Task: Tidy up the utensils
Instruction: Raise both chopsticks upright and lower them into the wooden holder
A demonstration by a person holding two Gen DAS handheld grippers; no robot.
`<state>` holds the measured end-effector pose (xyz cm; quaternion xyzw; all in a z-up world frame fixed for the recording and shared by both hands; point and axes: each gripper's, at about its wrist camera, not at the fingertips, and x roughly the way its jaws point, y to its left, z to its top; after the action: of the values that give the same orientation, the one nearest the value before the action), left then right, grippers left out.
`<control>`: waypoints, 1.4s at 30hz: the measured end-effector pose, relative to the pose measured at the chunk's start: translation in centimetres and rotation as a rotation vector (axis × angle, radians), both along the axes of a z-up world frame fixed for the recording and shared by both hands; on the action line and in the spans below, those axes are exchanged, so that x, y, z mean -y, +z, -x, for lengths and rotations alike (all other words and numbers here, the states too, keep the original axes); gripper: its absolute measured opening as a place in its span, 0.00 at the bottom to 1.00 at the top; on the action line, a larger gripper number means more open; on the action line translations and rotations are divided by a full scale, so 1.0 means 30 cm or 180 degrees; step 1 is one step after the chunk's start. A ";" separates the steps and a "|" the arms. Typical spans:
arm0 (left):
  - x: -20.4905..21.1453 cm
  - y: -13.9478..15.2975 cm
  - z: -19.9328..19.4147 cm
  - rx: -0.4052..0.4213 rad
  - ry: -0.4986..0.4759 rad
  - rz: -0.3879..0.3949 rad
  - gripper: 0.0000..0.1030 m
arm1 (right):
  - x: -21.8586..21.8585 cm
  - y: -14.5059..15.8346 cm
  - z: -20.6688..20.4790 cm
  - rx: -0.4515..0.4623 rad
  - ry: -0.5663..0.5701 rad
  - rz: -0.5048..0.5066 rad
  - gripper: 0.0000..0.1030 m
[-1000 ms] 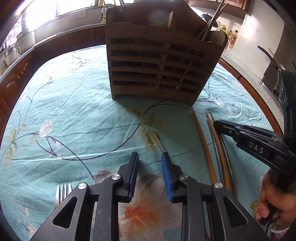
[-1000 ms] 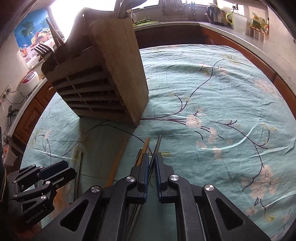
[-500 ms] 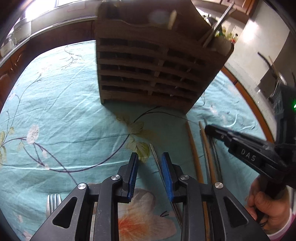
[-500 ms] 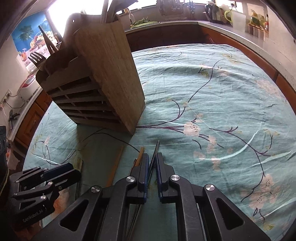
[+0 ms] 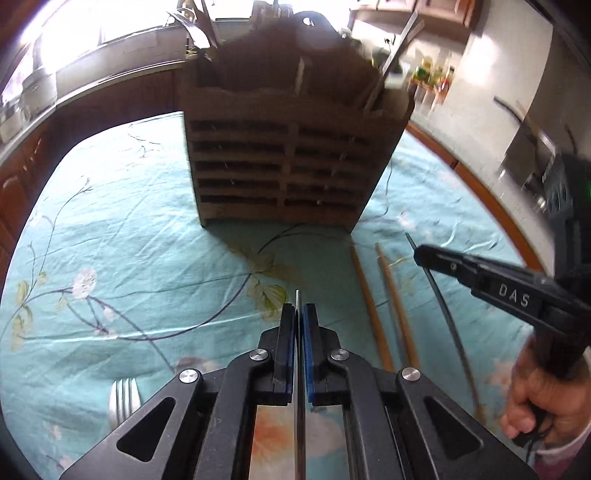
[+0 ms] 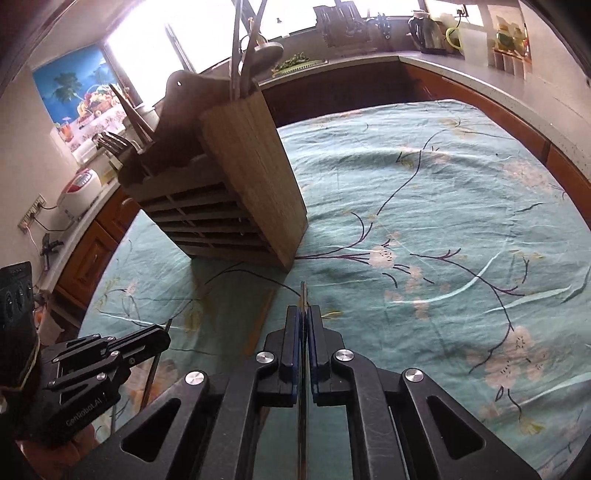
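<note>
Rack [image 5: 288, 162] stands on cloth [image 5: 110, 229]; chopsticks [image 5: 369, 295] before it.

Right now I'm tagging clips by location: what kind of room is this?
Most likely a home kitchen: an electric kettle on the counter, a rice cooker by wall sockets, and a wooden utensil holder on the tablecloth.

Past the desk's teal flowered cloth [image 6: 424, 192] I see a kettle [image 6: 424, 33] on the far counter [image 6: 480, 79], a white rice cooker [image 6: 79, 192] at left beside a wall socket [image 6: 33, 218], and a fruit poster [image 6: 74, 92] near the bright window [image 6: 147, 48].
</note>
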<state>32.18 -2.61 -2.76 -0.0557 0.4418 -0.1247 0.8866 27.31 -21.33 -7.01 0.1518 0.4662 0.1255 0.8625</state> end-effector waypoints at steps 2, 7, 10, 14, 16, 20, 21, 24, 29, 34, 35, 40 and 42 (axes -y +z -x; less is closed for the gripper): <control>-0.033 0.052 0.040 0.0128 0.0032 0.0110 0.02 | 0.013 0.058 0.035 0.0114 0.0000 -0.0066 0.04; -0.121 0.189 0.157 0.0421 0.0068 0.0362 0.02 | 0.057 0.212 0.104 0.0415 -0.0033 -0.0146 0.04; -0.151 0.253 0.220 0.0566 0.0056 0.0423 0.02 | 0.065 0.285 0.131 0.0576 -0.0061 -0.0169 0.04; -0.182 0.320 0.292 0.0715 0.0029 0.0479 0.02 | 0.063 0.353 0.156 0.0751 -0.0067 -0.0169 0.04; -0.191 0.347 0.318 0.0776 0.0016 0.0491 0.02 | 0.065 0.381 0.158 0.0809 -0.0067 -0.0169 0.04; -0.214 0.391 0.372 0.0888 0.0019 0.0508 0.02 | 0.050 0.430 0.167 0.0913 -0.0074 -0.0154 0.04; -0.222 0.397 0.377 0.0914 0.0027 0.0515 0.02 | 0.048 0.438 0.164 0.0937 -0.0076 -0.0150 0.04; -0.240 0.419 0.396 0.1000 0.0058 0.0527 0.02 | 0.043 0.462 0.155 0.0987 -0.0069 -0.0166 0.04; -0.247 0.435 0.390 0.1114 0.0109 0.0546 0.02 | 0.031 0.494 0.134 0.1057 -0.0052 -0.0144 0.04; -0.269 0.453 0.380 0.1215 0.0163 0.0582 0.02 | 0.029 0.513 0.109 0.1123 -0.0057 -0.0151 0.04; -0.271 0.457 0.375 0.1233 0.0170 0.0593 0.02 | 0.028 0.519 0.105 0.1144 -0.0058 -0.0151 0.04; -0.288 0.490 0.348 0.1359 0.0204 0.0602 0.02 | 0.030 0.559 0.069 0.1246 -0.0068 -0.0169 0.04; -0.291 0.509 0.333 0.1430 0.0206 0.0606 0.02 | 0.030 0.586 0.049 0.1310 -0.0083 -0.0168 0.04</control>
<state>22.20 6.13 12.50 -0.1239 0.2178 -0.1465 0.9569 25.83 -22.25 10.57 0.1516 0.2747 0.1548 0.9368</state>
